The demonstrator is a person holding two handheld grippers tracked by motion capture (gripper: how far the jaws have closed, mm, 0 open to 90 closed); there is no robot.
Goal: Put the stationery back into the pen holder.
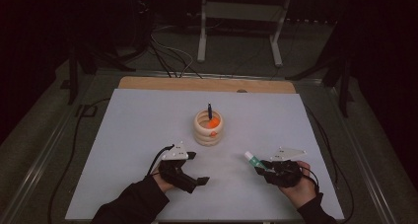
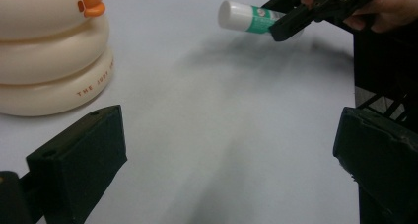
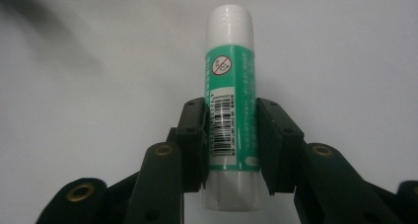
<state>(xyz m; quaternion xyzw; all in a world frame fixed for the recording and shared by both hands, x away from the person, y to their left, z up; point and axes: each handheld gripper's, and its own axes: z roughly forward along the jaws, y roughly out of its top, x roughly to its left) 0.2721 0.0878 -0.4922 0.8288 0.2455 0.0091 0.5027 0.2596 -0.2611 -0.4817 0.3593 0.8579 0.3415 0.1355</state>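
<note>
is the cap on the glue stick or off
On. The glue stick in the right hand-held gripper ends in a closed white cap; no glue is exposed.

The lowest ring of the cream ring holder (image 2: 54, 81) bears orange letters reading "THE JUDY". The glue stick's (image 3: 230, 115) green label carries a barcode and a round red prohibition sign; its small print is unreadable.

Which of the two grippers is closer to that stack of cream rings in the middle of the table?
The left. The left gripper sits just in front of the ring stack, slightly to its left. The right gripper, clamped on a glue stick, is farther off to the right.
</note>
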